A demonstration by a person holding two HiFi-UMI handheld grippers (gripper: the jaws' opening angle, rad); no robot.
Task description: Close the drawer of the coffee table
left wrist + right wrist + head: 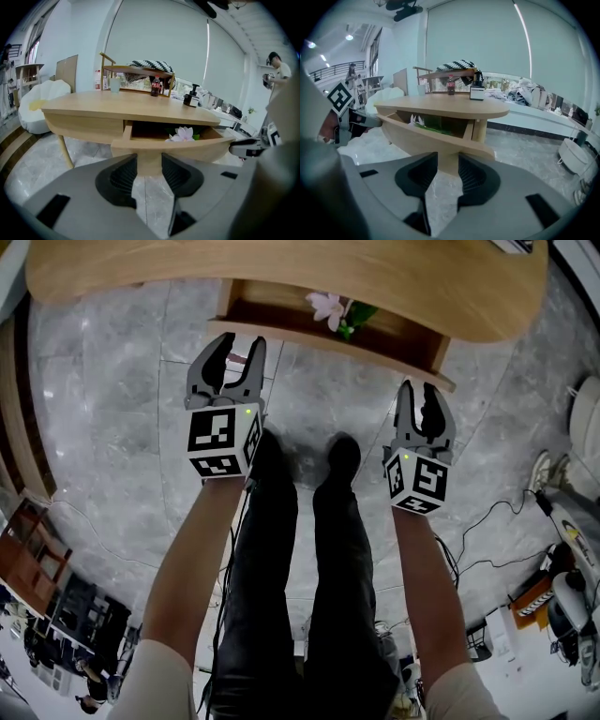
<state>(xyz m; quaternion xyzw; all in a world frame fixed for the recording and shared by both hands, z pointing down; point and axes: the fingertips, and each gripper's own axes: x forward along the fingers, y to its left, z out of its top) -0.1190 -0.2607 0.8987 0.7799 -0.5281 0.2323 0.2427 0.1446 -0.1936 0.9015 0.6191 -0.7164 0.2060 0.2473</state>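
The wooden coffee table (281, 268) spans the top of the head view. Its drawer (328, 341) stands pulled out toward me, with a pink-white flower (328, 307) lying inside. My left gripper (239, 343) is open, its tips right at the left part of the drawer's curved front board; contact is not clear. The right gripper (419, 390) is open too, just short of the board's right end. In the left gripper view the drawer front (173, 146) and flower (183, 134) show beyond the gripper (149, 157). In the right gripper view the front board (422, 136) runs past the gripper (447, 157).
My legs and shoes (342, 460) stand on the grey marble floor between the arms. Cables (487, 521) and gear lie at the right. A soda bottle (154, 87), a dark bottle (191, 98) and a wooden rack (136, 75) stand on the tabletop. A table leg (65, 150) is at left.
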